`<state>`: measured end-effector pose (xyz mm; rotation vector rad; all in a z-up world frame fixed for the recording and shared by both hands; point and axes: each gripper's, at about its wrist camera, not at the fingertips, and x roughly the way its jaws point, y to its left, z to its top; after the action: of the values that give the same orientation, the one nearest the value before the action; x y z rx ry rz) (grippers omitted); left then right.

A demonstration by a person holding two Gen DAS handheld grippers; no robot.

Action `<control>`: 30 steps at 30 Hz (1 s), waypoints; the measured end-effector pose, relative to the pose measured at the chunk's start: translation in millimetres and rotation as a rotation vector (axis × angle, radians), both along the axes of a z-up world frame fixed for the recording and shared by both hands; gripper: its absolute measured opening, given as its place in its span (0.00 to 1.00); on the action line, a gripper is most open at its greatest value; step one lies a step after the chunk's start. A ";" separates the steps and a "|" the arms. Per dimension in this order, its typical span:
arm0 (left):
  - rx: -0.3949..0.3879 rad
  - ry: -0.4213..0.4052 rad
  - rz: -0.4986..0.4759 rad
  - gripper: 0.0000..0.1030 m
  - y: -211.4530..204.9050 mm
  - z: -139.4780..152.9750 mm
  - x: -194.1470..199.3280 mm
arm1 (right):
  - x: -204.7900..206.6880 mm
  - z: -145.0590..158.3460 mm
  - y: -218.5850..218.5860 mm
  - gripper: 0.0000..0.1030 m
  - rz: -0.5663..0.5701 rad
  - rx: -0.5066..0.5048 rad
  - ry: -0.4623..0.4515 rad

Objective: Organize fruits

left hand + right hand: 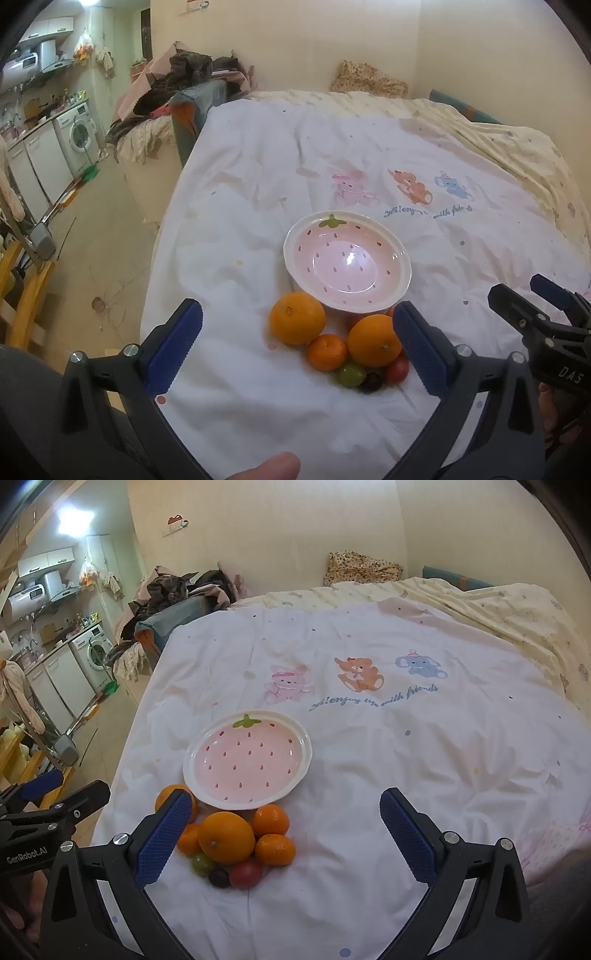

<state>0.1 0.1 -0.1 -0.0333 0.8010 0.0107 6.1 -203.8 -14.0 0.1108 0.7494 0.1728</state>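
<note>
Both grippers are spread wide with nothing between the pads: the left gripper (pixel 297 347) hangs over the fruit pile, the right gripper (pixel 282 834) sits just right of it above bare sheet. The pile is a big orange (pixel 226 836) in the middle, smaller oranges packed around it, plus a green tomato (pixel 202 864), a red tomato (pixel 245 874) and a dark grape (pixel 219 878) at the near edge. Right behind them, touching the pile, is the strawberry plate (pixel 247 758), all on a white bedsheet (pixel 388 760) with cartoon animals.

A washing machine (pixel 79 134) stands left of the cartoon-printed white bedsheet (pixel 369 738).
</note>
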 end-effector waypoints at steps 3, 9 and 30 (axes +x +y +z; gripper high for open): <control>-0.003 -0.003 -0.002 0.99 -0.1 -0.6 0.4 | -0.1 0.2 -0.1 1.00 0.000 -0.001 0.001; -0.004 -0.009 0.001 0.99 1.8 -1.4 -0.9 | -0.3 0.4 -0.2 1.00 -0.001 -0.002 0.000; -0.006 -0.010 0.003 0.99 1.6 -1.8 -0.8 | -0.7 0.6 1.1 1.00 -0.001 -0.003 -0.002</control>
<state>-0.7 1.7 -1.9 -0.0405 0.7907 0.0110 5.4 -202.7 -13.4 0.1080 0.7472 0.1710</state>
